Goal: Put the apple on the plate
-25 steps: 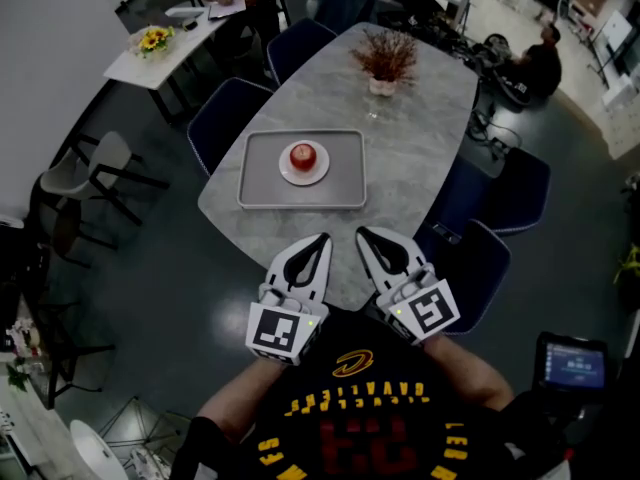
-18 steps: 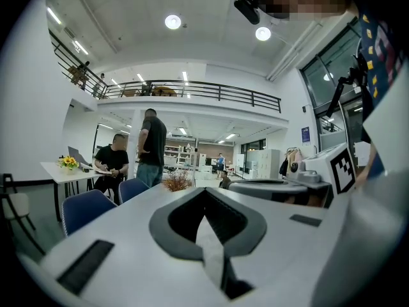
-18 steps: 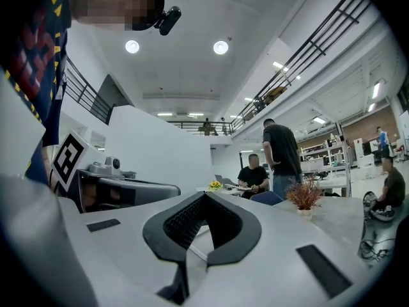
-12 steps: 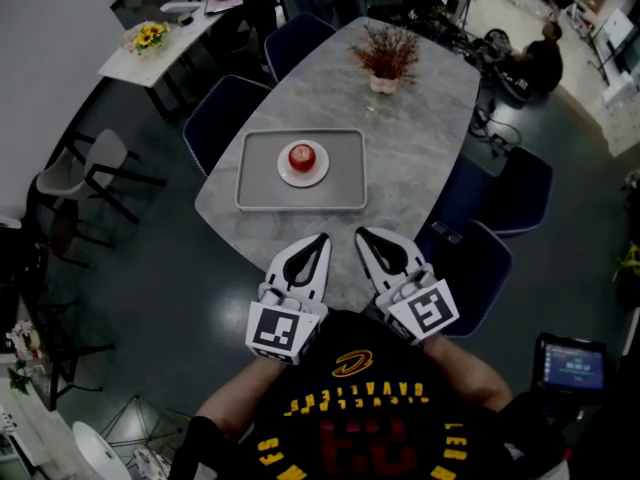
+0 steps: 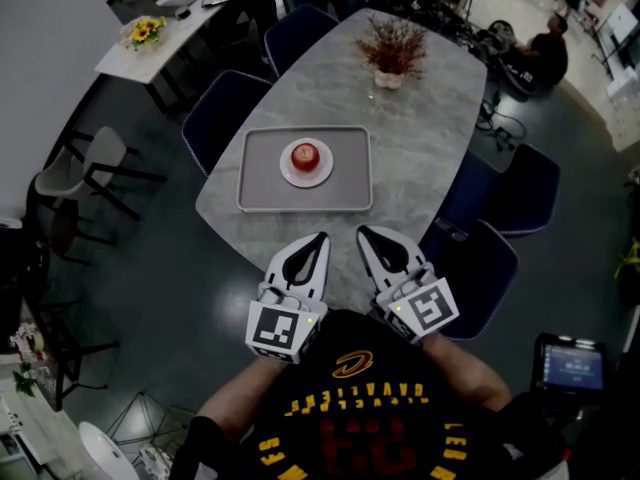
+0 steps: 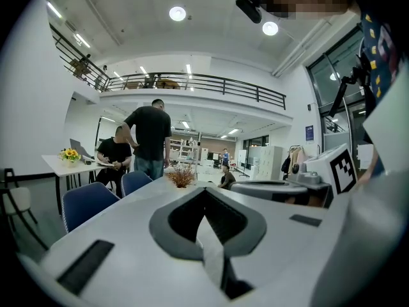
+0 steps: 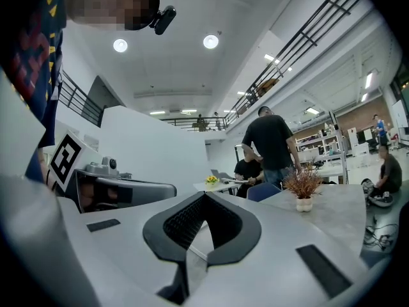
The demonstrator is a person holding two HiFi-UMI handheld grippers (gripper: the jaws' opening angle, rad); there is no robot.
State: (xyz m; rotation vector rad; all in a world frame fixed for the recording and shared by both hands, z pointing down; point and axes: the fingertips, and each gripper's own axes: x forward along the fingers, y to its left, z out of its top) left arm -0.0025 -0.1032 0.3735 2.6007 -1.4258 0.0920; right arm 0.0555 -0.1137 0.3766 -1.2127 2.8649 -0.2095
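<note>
In the head view a red apple (image 5: 305, 155) sits on a small white plate (image 5: 306, 175), which rests on a grey tray (image 5: 260, 168) on the marble table (image 5: 420, 138). My left gripper (image 5: 320, 237) and right gripper (image 5: 363, 232) are held close to my chest, side by side near the table's front edge, well short of the tray. Both have their jaws together and hold nothing. The left gripper (image 6: 206, 190) and right gripper (image 7: 203, 196) show shut in their own views, where the apple and plate are hidden.
A potted dried plant (image 5: 390, 53) stands at the table's far end. Blue chairs (image 5: 225, 108) ring the table, one (image 5: 480, 268) close on my right. A side table with yellow flowers (image 5: 143, 34) and people stand at the back left.
The view has shifted slightly, so the table and tray sit a little further right. The grippers and the apple have not moved.
</note>
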